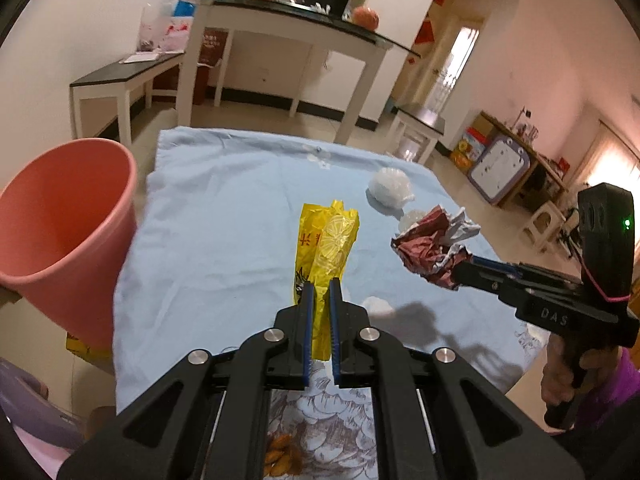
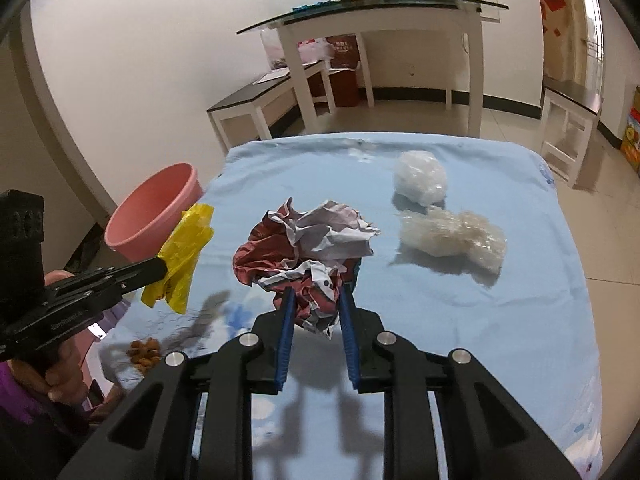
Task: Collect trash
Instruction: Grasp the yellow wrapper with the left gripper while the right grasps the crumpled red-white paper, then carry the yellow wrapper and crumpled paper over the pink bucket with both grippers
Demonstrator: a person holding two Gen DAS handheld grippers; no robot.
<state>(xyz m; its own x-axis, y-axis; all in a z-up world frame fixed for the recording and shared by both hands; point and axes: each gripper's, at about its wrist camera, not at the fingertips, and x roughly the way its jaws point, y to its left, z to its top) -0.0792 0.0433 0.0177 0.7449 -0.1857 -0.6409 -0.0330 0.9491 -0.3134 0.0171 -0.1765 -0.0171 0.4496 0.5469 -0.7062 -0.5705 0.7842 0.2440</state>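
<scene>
Left gripper point(image 1: 320, 288) pinching yellow wrapper point(image 1: 326, 240), right gripper point(image 2: 316, 300) clamped on crumpled paper point(image 2: 308, 248), both above the blue cloth point(image 2: 480, 320); thin grips risk dropping either short of pink bin point(image 1: 60, 220)

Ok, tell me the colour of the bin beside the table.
The bin is salmon pink, plain inside and out; the left wrist view shows it best.

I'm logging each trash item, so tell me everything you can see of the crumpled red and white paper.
The crumpled paper is a loose, creased wad, dark red with white patches, some carrying small dark dots. It looks like thin printed paper. The right gripper is clamped on its lower edge and holds it clear above the blue cloth; nothing else touches it.
</scene>
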